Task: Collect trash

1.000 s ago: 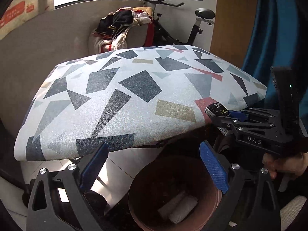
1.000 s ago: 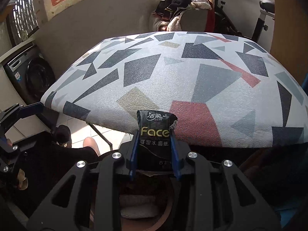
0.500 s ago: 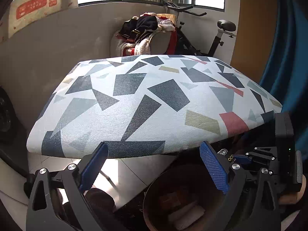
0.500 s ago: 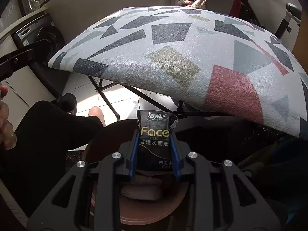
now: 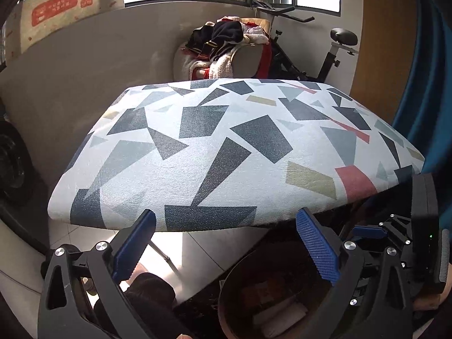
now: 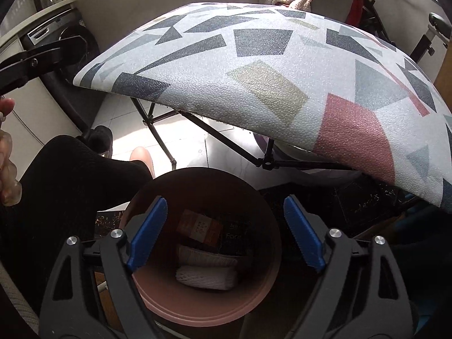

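Over the pink bin [image 6: 197,308], the right gripper [image 6: 224,234] had just opened, its fingers [image 6: 147,233] empty, the black tissue pack [image 6: 234,236] lying inside; the left gripper [image 5: 226,247] gaped empty too.

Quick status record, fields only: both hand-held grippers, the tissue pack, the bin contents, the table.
right hand-held gripper: jaws have just opened, nothing between them, above the bin
left hand-held gripper: open, empty
black Face tissue pack: lying in the bin, released
pink trash bin: on the floor beside the table; also holds an orange packet and two white rolled cloths
patterned folding table: no trash visible on top
step: drop appears done
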